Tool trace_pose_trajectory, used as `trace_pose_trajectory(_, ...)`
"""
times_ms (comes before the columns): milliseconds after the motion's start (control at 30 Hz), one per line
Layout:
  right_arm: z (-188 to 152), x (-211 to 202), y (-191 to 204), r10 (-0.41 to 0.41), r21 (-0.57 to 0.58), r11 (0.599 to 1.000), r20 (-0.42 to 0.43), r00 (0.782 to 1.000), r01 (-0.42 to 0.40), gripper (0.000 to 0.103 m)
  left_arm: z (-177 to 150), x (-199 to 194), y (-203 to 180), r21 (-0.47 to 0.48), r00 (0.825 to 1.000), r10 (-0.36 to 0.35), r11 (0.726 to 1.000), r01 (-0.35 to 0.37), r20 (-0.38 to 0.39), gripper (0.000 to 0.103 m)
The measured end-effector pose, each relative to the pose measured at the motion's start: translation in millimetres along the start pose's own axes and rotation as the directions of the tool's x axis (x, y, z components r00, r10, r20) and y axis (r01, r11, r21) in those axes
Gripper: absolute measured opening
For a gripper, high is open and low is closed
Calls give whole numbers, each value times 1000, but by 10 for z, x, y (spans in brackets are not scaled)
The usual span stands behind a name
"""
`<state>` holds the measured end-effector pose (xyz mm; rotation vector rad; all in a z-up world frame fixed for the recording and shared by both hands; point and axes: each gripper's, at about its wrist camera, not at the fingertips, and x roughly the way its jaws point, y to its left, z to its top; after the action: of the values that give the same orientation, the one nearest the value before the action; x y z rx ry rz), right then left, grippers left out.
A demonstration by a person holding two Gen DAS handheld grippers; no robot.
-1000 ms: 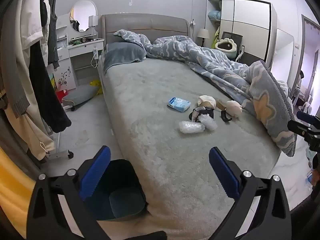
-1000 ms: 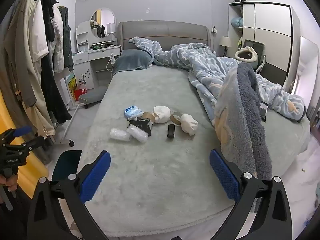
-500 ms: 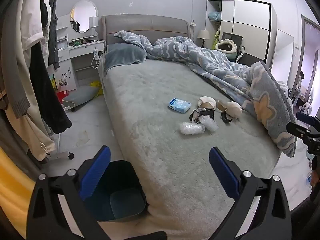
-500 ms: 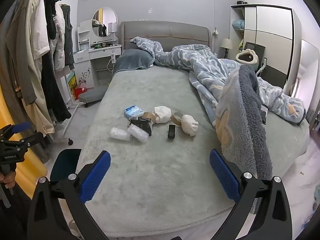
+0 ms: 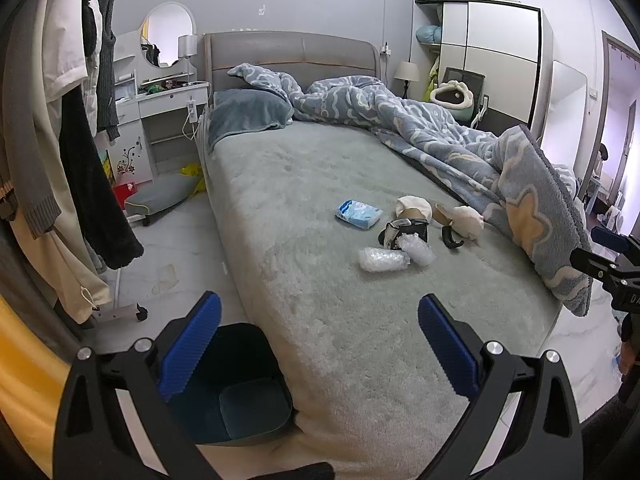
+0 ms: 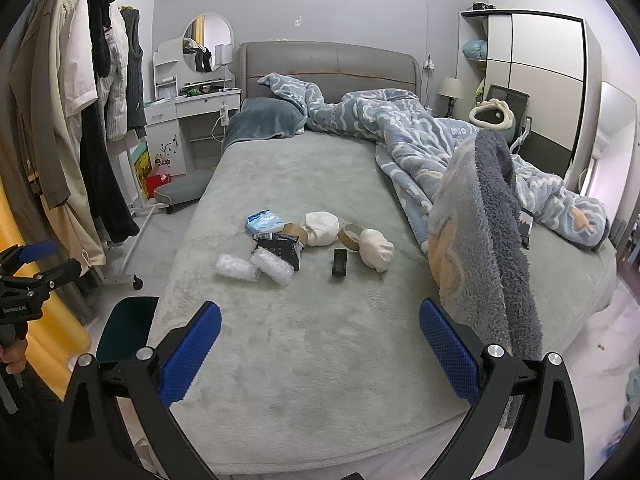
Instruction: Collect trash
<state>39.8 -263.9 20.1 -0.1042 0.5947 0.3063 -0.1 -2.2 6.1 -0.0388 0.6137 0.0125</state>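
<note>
Two clear crinkled bubble-wrap rolls lie at eleven o'clock of my right hand-held gripper on the grey plush bed, touching a black carton. Both my left hand-held gripper and the right gape wide, empty.

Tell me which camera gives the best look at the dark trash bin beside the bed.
The left wrist view. There the trash bin sits low in the frame at the corner of the bed, its open mouth and inner floor visible behind the left gripper. The right wrist view shows only part of its rim, at the bed's left edge.
</note>
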Motion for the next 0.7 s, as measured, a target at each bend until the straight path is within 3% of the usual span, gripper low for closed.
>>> trace_pose_trajectory(700, -5, 6, -2, -4, -2, 1000, -1, 1000, 4, 100, 37, -62, 14, -3, 1000, -1, 1000, 1, 11, 100)
